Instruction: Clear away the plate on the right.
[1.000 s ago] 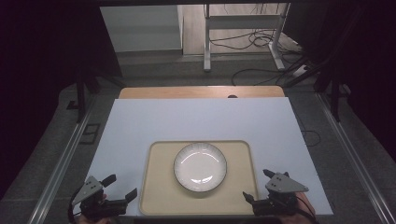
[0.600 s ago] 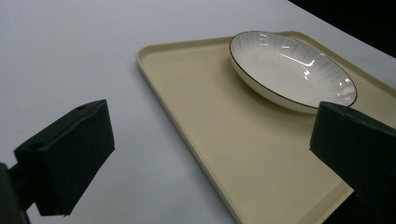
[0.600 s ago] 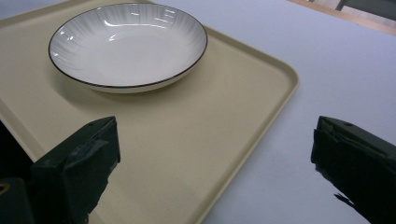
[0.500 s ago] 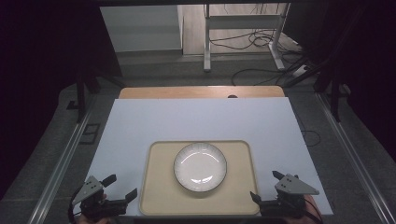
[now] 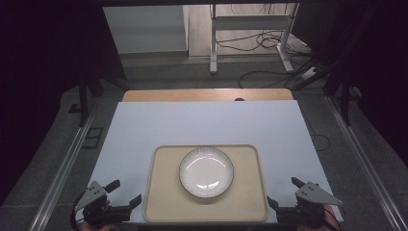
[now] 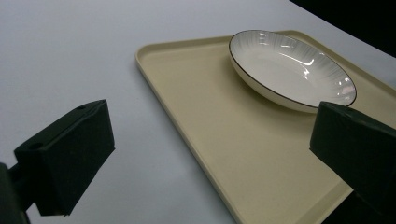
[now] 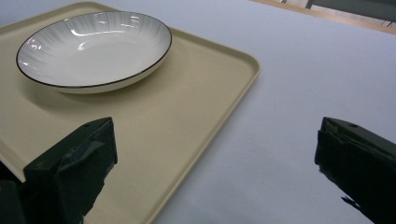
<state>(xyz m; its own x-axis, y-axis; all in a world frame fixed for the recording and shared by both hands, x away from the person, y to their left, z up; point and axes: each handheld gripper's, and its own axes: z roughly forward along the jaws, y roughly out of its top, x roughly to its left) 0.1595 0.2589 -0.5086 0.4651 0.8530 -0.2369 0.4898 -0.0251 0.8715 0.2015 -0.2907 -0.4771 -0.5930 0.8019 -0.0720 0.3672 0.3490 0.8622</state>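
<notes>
At the near edge of the table, the left gripper (image 5: 126,192) sits at the near-left corner of the tray, with its jaws spread wide and nothing between them; one jaw lies over the white table surface and the other over the tray's near-left corner region. In the left gripper view the same gripper (image 6: 212,158) shows both black jaws set far apart, with the tray's long left rim running between them. The right gripper (image 5: 285,191) sits at the near-right corner of the tray, jaws likewise released and empty; in the right gripper view this gripper (image 7: 215,163) has one jaw above the tray's near corner and the other above the bare table surface, with the tray's right rim passing between them. Neither gripper touches the tray as far as the views show. The cream rectangular tray (image 5: 163,202) lies flat on the near half of the white table surface (image 5: 207,122), centred left to right. A white shallow bowl with a thin dark rim (image 5: 206,173) stands upright on the tray, at its middle and slightly toward the far side, apart from both grippers. Beyond the white surface a strip of wooden tabletop (image 5: 207,95) is exposed along the far edge. Farther back, cables (image 5: 255,43) lie on the floor around metal table legs (image 5: 212,38).
</notes>
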